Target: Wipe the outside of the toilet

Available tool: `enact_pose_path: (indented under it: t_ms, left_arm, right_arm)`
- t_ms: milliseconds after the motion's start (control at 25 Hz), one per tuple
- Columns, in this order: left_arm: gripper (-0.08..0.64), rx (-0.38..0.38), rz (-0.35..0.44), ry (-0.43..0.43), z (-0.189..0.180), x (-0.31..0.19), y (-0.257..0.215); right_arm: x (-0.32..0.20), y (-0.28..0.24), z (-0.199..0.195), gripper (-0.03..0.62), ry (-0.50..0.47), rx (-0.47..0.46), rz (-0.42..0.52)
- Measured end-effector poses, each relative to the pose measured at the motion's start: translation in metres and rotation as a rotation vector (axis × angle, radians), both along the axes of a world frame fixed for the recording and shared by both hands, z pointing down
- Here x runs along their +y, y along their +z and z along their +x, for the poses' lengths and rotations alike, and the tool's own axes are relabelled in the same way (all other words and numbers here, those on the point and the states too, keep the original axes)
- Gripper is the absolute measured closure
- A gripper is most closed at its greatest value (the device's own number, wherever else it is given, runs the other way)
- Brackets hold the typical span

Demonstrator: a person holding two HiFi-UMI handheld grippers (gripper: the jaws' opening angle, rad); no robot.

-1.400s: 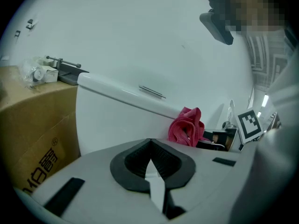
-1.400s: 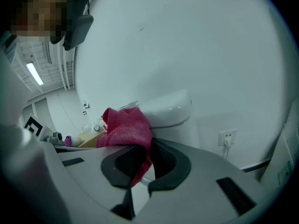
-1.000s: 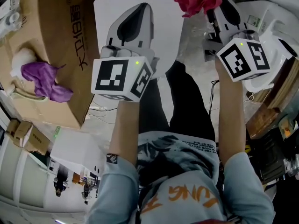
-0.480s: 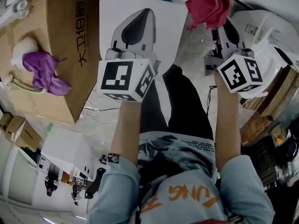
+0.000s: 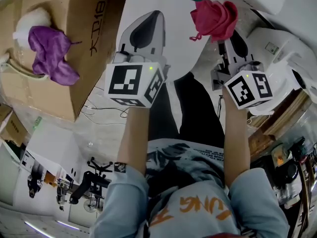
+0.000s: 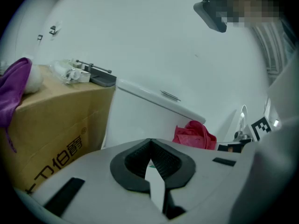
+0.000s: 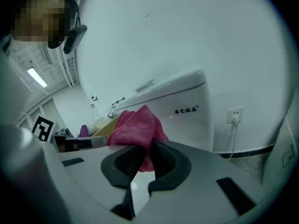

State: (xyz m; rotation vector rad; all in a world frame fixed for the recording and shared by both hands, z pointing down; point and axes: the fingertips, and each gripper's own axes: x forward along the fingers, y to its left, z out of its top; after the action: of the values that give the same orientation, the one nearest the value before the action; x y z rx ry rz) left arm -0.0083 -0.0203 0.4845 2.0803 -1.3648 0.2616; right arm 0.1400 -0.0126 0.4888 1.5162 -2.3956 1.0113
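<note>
A white toilet stands in front of me, its closed lid [image 5: 173, 38] in the head view and its tank [image 6: 140, 113] in both gripper views. My left gripper [image 5: 152, 15] hovers over the lid, shut with nothing between its jaws [image 6: 150, 141]. My right gripper [image 5: 224, 33] is shut on a bunched pink cloth [image 5: 213, 16], held at the lid's right edge. In the right gripper view the cloth [image 7: 135, 125] sticks up out of the jaws, with the tank [image 7: 182, 106] behind it. The left gripper view shows the same cloth [image 6: 194, 134] off to the right.
A large cardboard box [image 5: 74, 43] stands left of the toilet with a purple cloth [image 5: 49, 48] on top. Another white fixture [image 5: 282, 48] sits to the right. Cables [image 5: 99, 113] lie on the floor. A wall socket [image 7: 235, 113] with a cord is right of the tank.
The right gripper has brought the pink cloth down from the tank's edge to the lid's right side. The head view has swung left. The left gripper stays over the lid.
</note>
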Motion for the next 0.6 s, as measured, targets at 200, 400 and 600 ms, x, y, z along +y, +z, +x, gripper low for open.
enact_pose_path:
  t_ms: [200, 400, 600]
  left_arm:
    - [0.534, 0.016, -0.006, -0.051, -0.033, -0.004, 0.004]
    - [0.534, 0.020, -0.016, -0.075, -0.067, -0.015, 0.007]
    - [0.534, 0.016, -0.033, -0.077, -0.092, -0.030, 0.017]
  right_arm:
    - [-0.012, 0.009, -0.049, 0.545, -0.095, 0.032, -0.007]
    - [-0.026, 0.016, -0.099, 0.545, -0.159, 0.035, -0.006]
    - [-0.045, 0.024, -0.143, 0.545, -0.219, 0.050, 0.013]
